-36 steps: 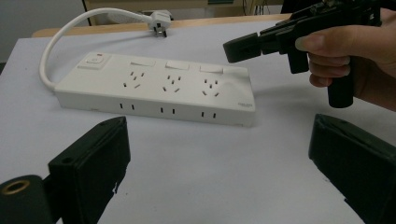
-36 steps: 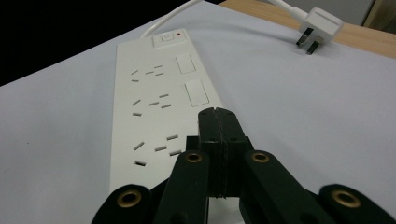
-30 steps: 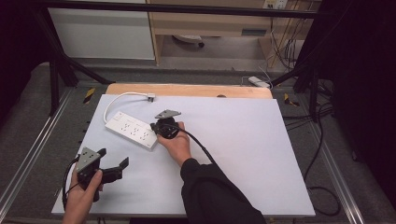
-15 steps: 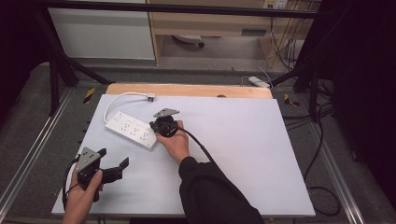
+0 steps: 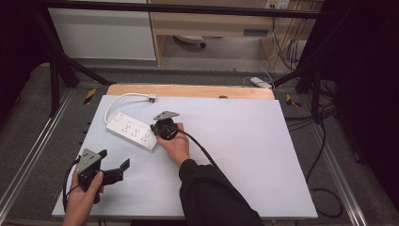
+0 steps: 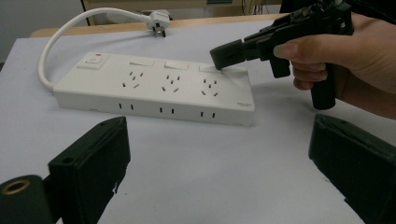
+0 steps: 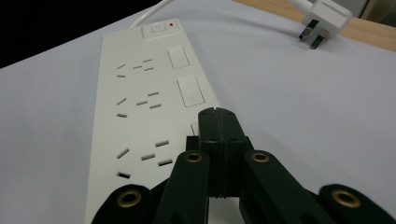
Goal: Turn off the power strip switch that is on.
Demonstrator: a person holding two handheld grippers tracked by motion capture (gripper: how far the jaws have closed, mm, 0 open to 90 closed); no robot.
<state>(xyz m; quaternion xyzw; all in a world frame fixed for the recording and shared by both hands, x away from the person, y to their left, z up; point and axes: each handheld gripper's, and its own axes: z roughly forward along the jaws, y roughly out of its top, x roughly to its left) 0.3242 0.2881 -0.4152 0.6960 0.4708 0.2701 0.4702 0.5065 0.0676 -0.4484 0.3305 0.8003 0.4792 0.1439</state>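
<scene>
A white table top [image 5: 244,155] lies over a wooden board [image 5: 197,91] showing along its far edge. Beyond stand a white cabinet [image 5: 101,35] and a wooden shelf unit [image 5: 211,23]. Cables [image 5: 287,47] trail across the grey floor [image 5: 28,113].

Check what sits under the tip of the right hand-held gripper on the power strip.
The shut right hand-held gripper presses a rocker switch at the end of the white power strip, beside the last socket. The tip covers most of that switch, so its position cannot be read.

The power strip [image 5: 132,131] lies toward the table's [image 5: 263,155] far left corner; your right tool [image 5: 157,128] touches its right end, your left tool [image 5: 115,167] near the front left corner.
</scene>
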